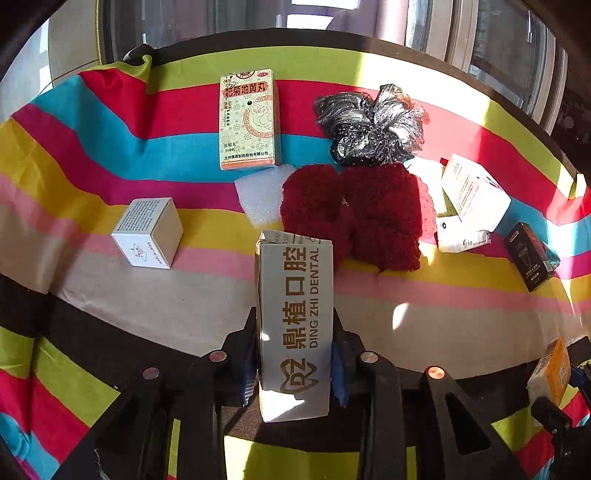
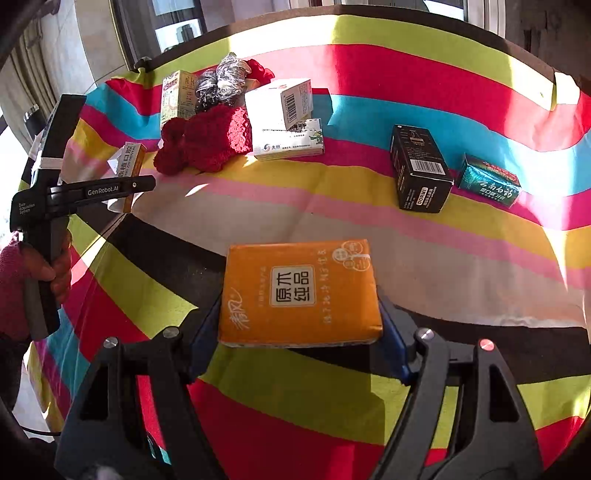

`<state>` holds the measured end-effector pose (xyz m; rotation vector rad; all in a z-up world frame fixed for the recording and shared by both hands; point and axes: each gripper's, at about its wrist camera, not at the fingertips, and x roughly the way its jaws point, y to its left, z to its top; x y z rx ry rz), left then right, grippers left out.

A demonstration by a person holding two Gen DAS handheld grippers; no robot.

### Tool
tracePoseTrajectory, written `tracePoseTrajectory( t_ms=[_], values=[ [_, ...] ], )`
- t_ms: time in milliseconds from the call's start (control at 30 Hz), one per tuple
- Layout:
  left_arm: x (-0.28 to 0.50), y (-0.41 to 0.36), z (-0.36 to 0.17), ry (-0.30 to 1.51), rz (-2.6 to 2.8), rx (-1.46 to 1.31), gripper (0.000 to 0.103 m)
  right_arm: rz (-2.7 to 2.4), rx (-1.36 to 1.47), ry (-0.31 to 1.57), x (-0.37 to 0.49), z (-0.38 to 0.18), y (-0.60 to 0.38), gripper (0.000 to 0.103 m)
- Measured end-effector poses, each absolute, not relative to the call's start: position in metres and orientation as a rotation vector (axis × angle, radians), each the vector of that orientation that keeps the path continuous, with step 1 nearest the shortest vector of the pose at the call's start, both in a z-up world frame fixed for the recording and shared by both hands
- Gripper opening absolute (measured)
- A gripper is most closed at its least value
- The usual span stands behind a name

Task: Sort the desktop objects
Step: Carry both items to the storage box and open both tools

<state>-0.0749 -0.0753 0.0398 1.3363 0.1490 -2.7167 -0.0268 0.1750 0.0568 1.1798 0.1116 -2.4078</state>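
My left gripper is shut on a grey dental box marked DING ZHI DENTAL and holds it above the striped cloth. It also shows in the right wrist view. My right gripper is shut on an orange tissue pack, held flat above the cloth; the pack shows at the left wrist view's right edge. On the cloth lie a red knitted item, a green medicine box, a small white box and a black box.
A crumpled black-and-silver wrapper lies behind the red knit. A white foam piece, two white boxes and a teal box lie on the cloth. A window runs behind the table.
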Motion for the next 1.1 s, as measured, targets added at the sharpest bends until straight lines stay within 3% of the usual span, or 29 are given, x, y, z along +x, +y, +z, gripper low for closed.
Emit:
tracePoseTrajectory(
  t_ms=[100,400,1100],
  values=[
    [-0.018,-0.090,0.050,0.106,-2.745,1.290,0.033,-2.365,1.180,0.077,-0.043,0.049,0.132,0.076],
    [0.099,-0.131,0.034,0.093,-2.751,1.333,0.033,-2.377,1.201,0.076,0.048,0.044,0.094,0.076],
    [0.220,-0.252,0.075,0.207,-2.746,1.054,0.033,-2.088,0.945,0.388,0.139,0.090,-0.121,0.076]
  ],
)
